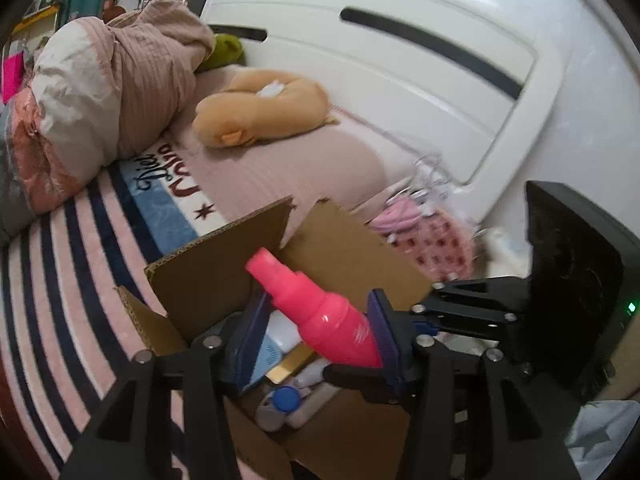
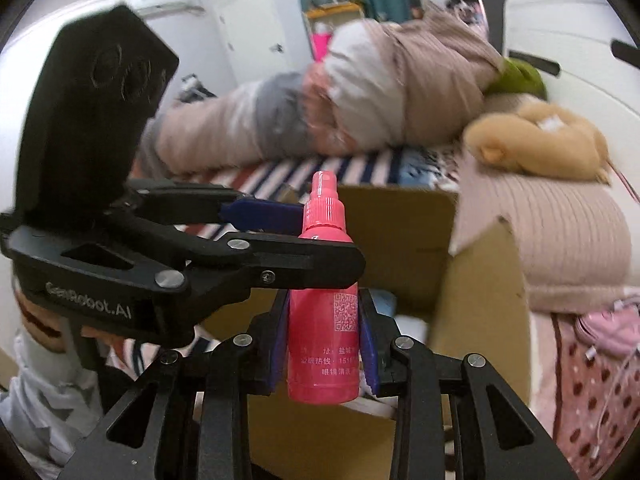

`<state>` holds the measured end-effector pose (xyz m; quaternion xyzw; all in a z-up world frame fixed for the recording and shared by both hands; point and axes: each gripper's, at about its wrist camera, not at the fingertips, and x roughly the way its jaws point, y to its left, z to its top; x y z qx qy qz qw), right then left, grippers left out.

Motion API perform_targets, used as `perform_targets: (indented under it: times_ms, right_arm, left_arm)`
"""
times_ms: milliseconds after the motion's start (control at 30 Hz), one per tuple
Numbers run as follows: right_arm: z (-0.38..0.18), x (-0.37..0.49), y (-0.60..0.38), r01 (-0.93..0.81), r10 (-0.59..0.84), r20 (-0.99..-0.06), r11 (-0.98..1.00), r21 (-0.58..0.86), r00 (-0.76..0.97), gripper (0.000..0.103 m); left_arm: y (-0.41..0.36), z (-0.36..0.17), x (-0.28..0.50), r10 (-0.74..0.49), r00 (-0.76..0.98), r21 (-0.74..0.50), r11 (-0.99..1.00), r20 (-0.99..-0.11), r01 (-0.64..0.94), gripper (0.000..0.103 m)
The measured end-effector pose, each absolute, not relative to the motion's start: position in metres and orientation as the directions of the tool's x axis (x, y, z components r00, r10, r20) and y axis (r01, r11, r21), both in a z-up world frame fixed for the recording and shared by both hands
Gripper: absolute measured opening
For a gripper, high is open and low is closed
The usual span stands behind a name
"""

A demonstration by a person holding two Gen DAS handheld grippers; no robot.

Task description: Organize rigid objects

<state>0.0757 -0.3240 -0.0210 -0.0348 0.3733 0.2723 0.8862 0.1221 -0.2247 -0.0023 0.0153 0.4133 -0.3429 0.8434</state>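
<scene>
A pink spray bottle (image 1: 324,312) (image 2: 326,320) is held over an open cardboard box (image 1: 208,264) (image 2: 404,232) on the bed. My right gripper (image 2: 325,344) is shut on the bottle's lower body and holds it upright. My left gripper (image 1: 316,320) has its blue pads on either side of the bottle's upper body; in the left wrist view there is a gap at the left pad, so it looks open around the bottle. The left gripper also shows in the right wrist view (image 2: 296,236), crossing from the left. The box holds several small items, among them a blue-capped bottle (image 1: 286,398).
The box sits on a striped pink and navy blanket (image 1: 60,280). A tan plush toy (image 1: 256,108) and a bundled pink quilt (image 1: 116,80) lie behind it. A white headboard (image 1: 400,60) stands at the back. A pink dotted cloth (image 1: 432,244) with cables lies to the right.
</scene>
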Motion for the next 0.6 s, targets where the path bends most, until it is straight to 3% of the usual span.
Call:
perform_targets:
  times_ms: [33,100,333,433,600]
  right_arm:
    - [-0.025,0.079,-0.326,-0.492,0.433,-0.696,0.861,0.13,0.573,0.028]
    - [-0.028,0.084,-0.331,-0.462,0.399,-0.707,0.88,0.115,0.584,0.051]
    - [-0.027,0.071,-0.342,-0.474,0.429,-0.686,0.87,0.137,0.588,0.058]
    - [-0.018,0.064,-0.339,-0.509,0.468,-0.642,0.85,0.138,0.607,0.066]
    - [0.008,0.037,-0.331,-0.618,0.577,-0.497,0.78,0.099,0.648,0.097]
  left_arm:
    - [-0.226,-0.003,0.123,-0.55,0.432,-0.244,0.775,-0.714,0.583,0.071]
    - [-0.22,-0.004,0.121,-0.548,0.451,-0.243,0.783,-0.705,0.572,0.079]
    - [-0.181,0.014,0.096,-0.496,0.566,-0.191,0.837,-0.658,0.512,0.095]
    - [-0.158,0.023,0.079,-0.457,0.642,-0.168,0.872,-0.616,0.459,0.102]
    - [-0.117,0.035,0.041,-0.324,0.768,-0.125,0.943,-0.553,0.308,0.102]
